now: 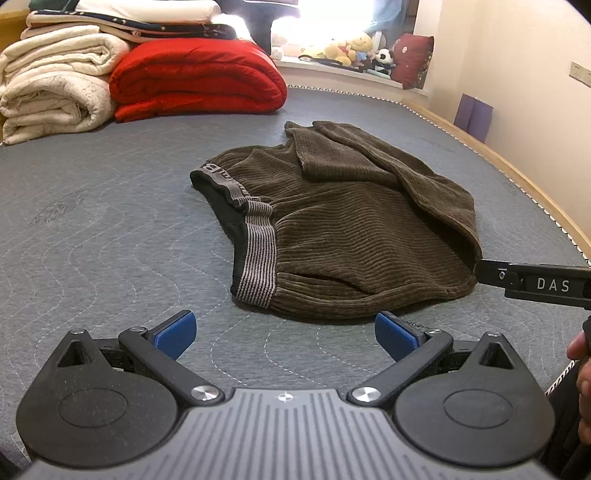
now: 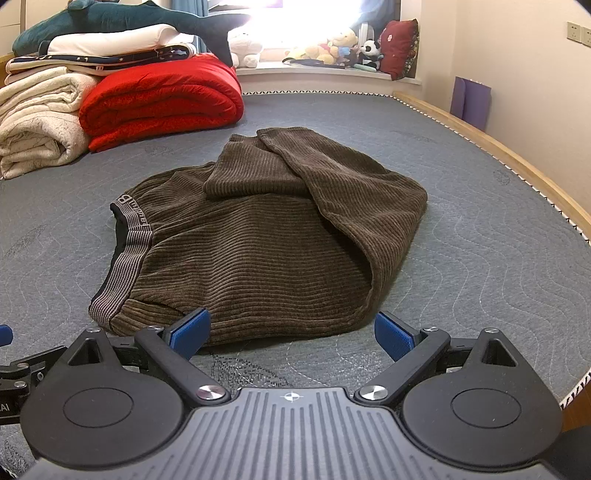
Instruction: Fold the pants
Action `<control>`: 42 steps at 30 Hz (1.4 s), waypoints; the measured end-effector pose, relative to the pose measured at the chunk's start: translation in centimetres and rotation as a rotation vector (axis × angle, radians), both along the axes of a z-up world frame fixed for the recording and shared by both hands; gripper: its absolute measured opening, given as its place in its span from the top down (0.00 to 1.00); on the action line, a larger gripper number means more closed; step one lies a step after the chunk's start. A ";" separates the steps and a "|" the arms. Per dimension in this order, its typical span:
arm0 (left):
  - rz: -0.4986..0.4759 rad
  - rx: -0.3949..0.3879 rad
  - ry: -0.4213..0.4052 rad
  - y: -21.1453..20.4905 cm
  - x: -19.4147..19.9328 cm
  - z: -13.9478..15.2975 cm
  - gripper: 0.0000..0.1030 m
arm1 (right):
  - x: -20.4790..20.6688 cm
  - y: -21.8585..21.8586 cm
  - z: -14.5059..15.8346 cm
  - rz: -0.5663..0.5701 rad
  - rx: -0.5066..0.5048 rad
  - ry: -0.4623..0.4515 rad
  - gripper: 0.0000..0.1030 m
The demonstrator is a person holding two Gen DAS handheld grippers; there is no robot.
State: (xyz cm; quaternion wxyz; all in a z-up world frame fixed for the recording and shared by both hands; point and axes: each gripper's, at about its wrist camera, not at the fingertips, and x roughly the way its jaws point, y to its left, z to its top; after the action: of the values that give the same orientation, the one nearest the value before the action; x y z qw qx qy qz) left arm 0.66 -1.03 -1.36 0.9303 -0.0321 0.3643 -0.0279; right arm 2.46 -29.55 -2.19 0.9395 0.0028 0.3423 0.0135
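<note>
Brown corduroy pants lie folded in a bundle on the grey quilted mattress, striped waistband at the left, legs folded over the top. They also show in the right wrist view. My left gripper is open and empty, just in front of the pants' near edge. My right gripper is open and empty at the near edge of the pants; its left blue pad is close to the hem. The right gripper's body shows at the right in the left wrist view.
Folded cream blankets and a red quilt are stacked at the far left of the mattress. A wooden bed rim runs along the right. Plush toys sit on the window sill beyond. A plush shark lies on the stack.
</note>
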 end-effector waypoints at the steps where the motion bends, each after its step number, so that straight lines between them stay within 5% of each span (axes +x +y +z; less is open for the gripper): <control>1: 0.000 -0.001 0.000 0.0 0.0 0.0 0.00 | 0.0 0.0 0.0 0.000 0.000 0.000 0.07; 11: -0.004 -0.018 -0.036 0.3 -0.4 0.3 0.00 | 0.1 0.1 -0.2 0.005 0.002 0.002 0.12; 17: -0.022 -0.021 -0.090 0.0 -0.6 0.4 0.00 | 0.6 0.2 -0.5 0.020 0.010 0.012 0.28; 19: -0.042 -0.039 -0.106 0.0 -0.7 0.5 0.04 | 0.8 0.3 -0.5 0.029 0.021 0.014 0.42; 21: -0.066 -0.040 -0.110 -0.2 -0.7 0.6 0.18 | 1.0 0.1 -0.5 0.036 0.045 0.017 0.54; 24: -0.110 -0.020 -0.103 -0.5 -0.3 0.5 0.58 | 1.5 -0.2 -0.5 0.035 0.097 0.024 0.68; 26: -0.140 -0.024 -0.100 -0.4 0.0 0.4 0.93 | 2.0 -0.5 -0.4 0.033 0.136 0.036 0.72; 27: -0.143 -0.035 -0.101 -0.3 0.2 0.5 0.95 | 2.2 -0.6 -0.6 0.031 0.156 0.044 0.74; 32: -0.128 -0.105 -0.067 1.6 3.6 0.2 0.94 | 4.3 -1.3 -2.0 0.021 0.301 0.160 0.74; 36: -0.021 -0.179 0.019 4.5 8.8 -2.3 0.91 | 6.0 -1.8 -4.0 -0.009 0.453 0.289 0.69; 42: 0.146 -0.424 0.131 9.2 15.9 -7.5 0.58 | 7.9 -2.6 -6.9 -0.102 0.557 0.389 0.59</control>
State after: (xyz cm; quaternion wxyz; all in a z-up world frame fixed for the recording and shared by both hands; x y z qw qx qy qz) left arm 16.51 8.19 -8.81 0.8768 -0.2547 0.4065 -0.0342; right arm 10.34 -32.11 -9.09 0.8194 0.2786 0.4976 0.0588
